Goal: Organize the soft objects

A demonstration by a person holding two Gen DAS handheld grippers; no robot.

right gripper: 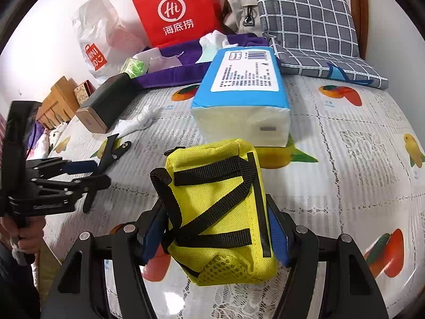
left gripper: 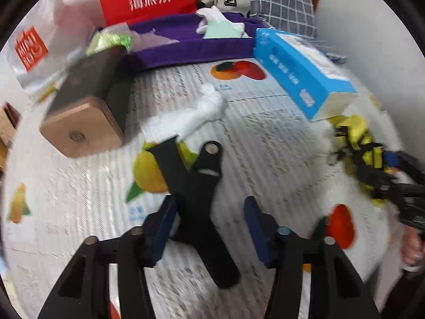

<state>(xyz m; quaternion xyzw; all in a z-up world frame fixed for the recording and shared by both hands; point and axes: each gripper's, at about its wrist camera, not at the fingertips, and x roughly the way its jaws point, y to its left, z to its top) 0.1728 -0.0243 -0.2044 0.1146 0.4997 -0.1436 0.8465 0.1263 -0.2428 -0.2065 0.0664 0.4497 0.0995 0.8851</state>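
Yellow pouch (right gripper: 217, 212) between right gripper (right gripper: 216, 235) pads, tilted downward.

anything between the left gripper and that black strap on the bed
Nothing visible. The black strap already lies between the left gripper's blue pads, with only bare bedspread around it. The blur hides whether the pads press on it yet.

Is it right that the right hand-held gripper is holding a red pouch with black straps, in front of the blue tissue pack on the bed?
Not quite: the pouch is yellow, not red. The right wrist view shows it clamped between the blue pads of the right hand-held gripper, with black straps across it and the blue tissue pack beyond it on the bed.
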